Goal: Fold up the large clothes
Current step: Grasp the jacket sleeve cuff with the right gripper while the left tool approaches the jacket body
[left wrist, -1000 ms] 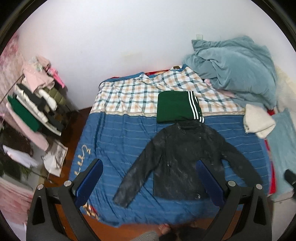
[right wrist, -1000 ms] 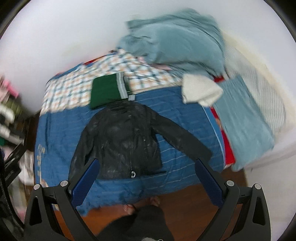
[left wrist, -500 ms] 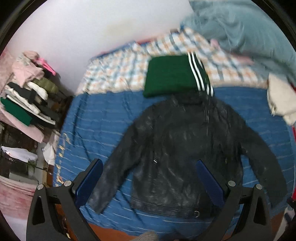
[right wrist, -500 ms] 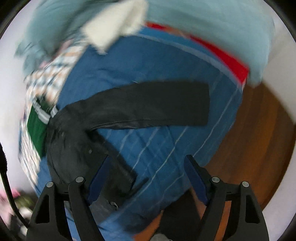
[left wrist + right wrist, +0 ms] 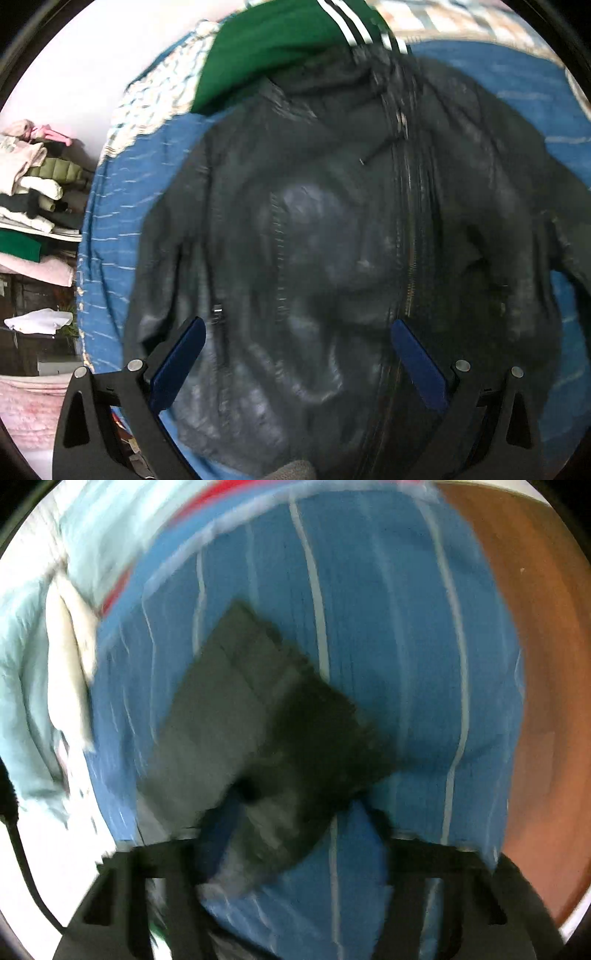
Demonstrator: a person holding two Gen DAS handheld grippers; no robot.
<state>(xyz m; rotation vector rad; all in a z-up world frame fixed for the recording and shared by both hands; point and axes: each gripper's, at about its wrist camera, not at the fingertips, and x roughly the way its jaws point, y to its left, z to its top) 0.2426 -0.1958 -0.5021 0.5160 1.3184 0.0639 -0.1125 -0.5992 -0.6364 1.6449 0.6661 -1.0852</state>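
A blue striped bed (image 5: 122, 192) fills both views. At far left sits a clothes rack (image 5: 33, 192). The left gripper (image 5: 295, 354) hangs wide open, empty, over the black jacket (image 5: 332, 229) – flat on the bed. The right gripper (image 5: 291, 834) is closing around the sleeve (image 5: 258, 709) – contact too blurred to tell.

Both wrist views look steeply down, close over the black jacket (image 5: 332, 240) on the blue bedspread (image 5: 388, 609) they share

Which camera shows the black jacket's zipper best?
The left wrist view. There the black jacket fills the picture, with its zipper running down the front. The right wrist view is blurry and shows only the jacket's sleeve end on the blue striped bedspread, no zipper.
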